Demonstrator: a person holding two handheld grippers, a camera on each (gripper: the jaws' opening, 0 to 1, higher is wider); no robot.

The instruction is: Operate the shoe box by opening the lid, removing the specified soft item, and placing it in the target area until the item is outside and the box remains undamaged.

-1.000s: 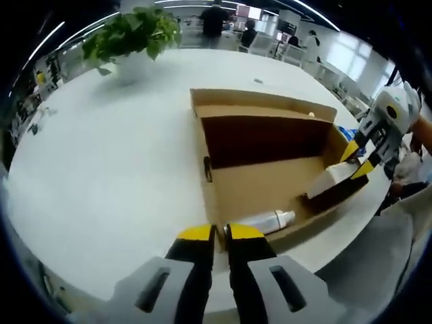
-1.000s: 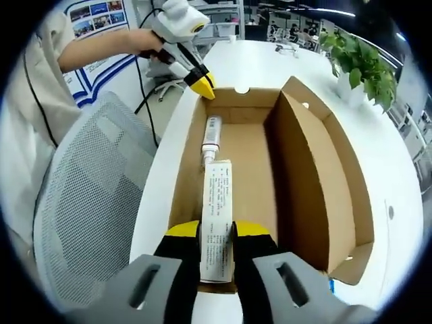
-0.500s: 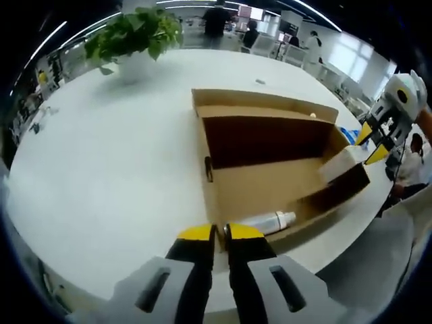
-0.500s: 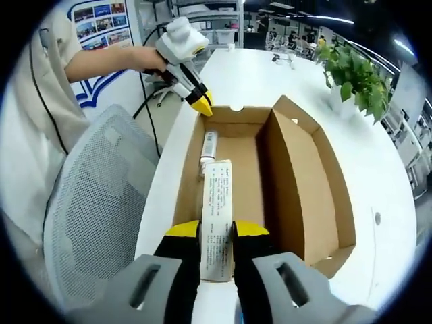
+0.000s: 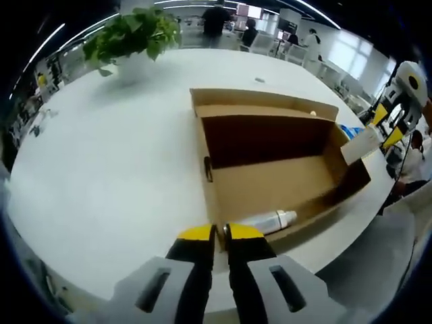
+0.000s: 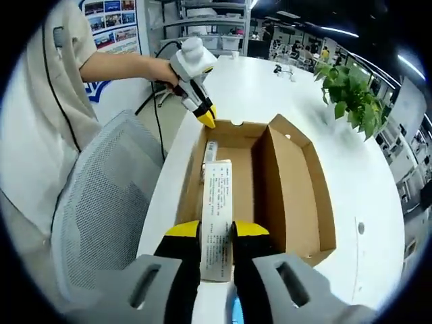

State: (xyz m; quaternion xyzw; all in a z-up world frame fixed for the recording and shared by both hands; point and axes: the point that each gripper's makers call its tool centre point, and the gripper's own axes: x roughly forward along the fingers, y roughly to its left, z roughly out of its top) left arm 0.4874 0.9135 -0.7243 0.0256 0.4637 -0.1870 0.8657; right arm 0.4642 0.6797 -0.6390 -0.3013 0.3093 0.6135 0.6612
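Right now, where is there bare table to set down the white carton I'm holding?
Widest bare table lies between the shoe box and potted plant. The chair side strip is narrow. Inside the box, a bottle lies near the left hand-held gripper.

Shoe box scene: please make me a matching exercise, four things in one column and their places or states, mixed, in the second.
Things:
1. shoe box
2. white carton
3. silver tube
4. potted plant

Places or states:
A. lying inside the box
B. standing on the white table
C. clamped in the right gripper
D. open, lid raised

Pairs: 1-D, 2-C, 3-A, 4-B
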